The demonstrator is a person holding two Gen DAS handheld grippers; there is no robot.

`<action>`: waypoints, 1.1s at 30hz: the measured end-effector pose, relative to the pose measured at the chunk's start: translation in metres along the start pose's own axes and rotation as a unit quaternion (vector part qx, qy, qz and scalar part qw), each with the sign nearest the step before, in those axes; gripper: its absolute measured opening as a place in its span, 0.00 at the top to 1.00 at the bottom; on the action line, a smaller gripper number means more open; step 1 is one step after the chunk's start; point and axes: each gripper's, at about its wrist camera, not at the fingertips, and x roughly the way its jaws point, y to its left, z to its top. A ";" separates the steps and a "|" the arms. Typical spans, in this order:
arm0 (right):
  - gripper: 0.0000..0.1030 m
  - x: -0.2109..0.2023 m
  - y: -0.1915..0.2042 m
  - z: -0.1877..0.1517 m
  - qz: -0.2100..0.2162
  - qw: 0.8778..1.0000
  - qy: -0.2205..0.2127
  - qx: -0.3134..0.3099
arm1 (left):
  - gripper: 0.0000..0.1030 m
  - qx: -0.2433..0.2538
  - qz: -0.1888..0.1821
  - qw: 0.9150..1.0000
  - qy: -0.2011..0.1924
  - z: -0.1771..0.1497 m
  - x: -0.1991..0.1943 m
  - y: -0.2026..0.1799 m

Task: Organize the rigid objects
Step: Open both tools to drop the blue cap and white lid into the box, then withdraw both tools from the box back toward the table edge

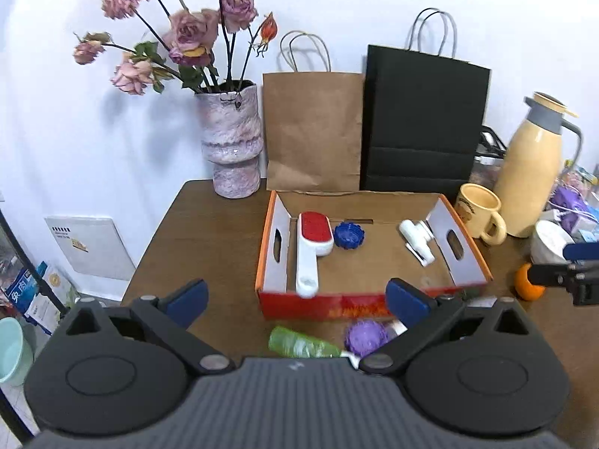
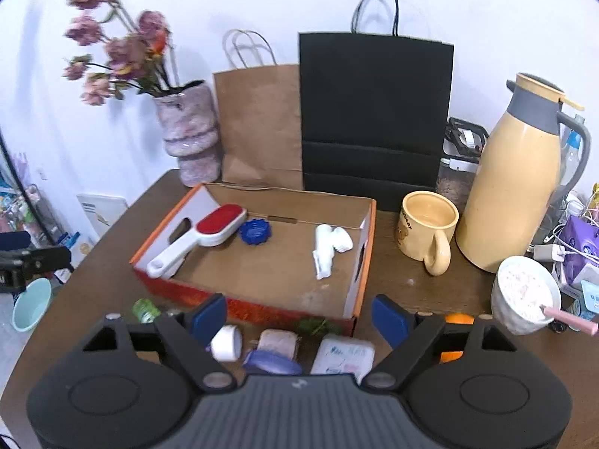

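An open cardboard box (image 1: pixel 470 258) (image 2: pixel 365 262) with orange rim sits mid-table. Inside lie a red-and-white lint brush (image 1: pixel 312 247) (image 2: pixel 202 235), a blue ridged cap (image 1: pixel 349 235) (image 2: pixel 255 232) and a white plastic gadget (image 1: pixel 417 241) (image 2: pixel 327 249). My left gripper (image 1: pixel 297 301) is open and empty, before the box's front wall, above a green bottle (image 1: pixel 299 344) and a purple spiky ball (image 1: pixel 366 336). My right gripper (image 2: pixel 299 316) is open and empty, above a white cap (image 2: pixel 226 342), a purple item (image 2: pixel 271 363), a pale block (image 2: pixel 279 340) and a white packet (image 2: pixel 342 355).
A vase of dried roses (image 1: pixel 232 142), a brown paper bag (image 1: pixel 312 131) and a black bag (image 1: pixel 423 119) stand behind the box. A cream mug (image 2: pixel 428 226), a thermos (image 2: pixel 516 179), a white bowl (image 2: pixel 524 292) and an orange (image 1: pixel 528 284) are right. Table edge is left.
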 end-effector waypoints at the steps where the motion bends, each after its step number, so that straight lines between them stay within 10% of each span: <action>1: 0.18 -0.008 0.003 -0.008 0.000 1.000 -0.007 -0.004 | 0.00 0.005 0.002 1.000 -0.006 -0.009 -0.008 0.000; 11: 0.10 -0.104 0.029 -0.116 -0.001 0.990 -0.140 -0.027 | 0.00 0.022 0.013 0.987 -0.157 -0.130 -0.122 0.000; 21: 0.00 -0.167 0.068 -0.285 -0.015 0.974 -0.226 -0.012 | 0.00 -0.003 -0.009 0.978 -0.207 -0.276 -0.194 -0.010; 33: 0.00 -0.172 0.085 -0.315 -0.007 0.975 -0.221 -0.026 | 0.00 0.036 -0.012 0.970 -0.240 -0.282 -0.208 -0.020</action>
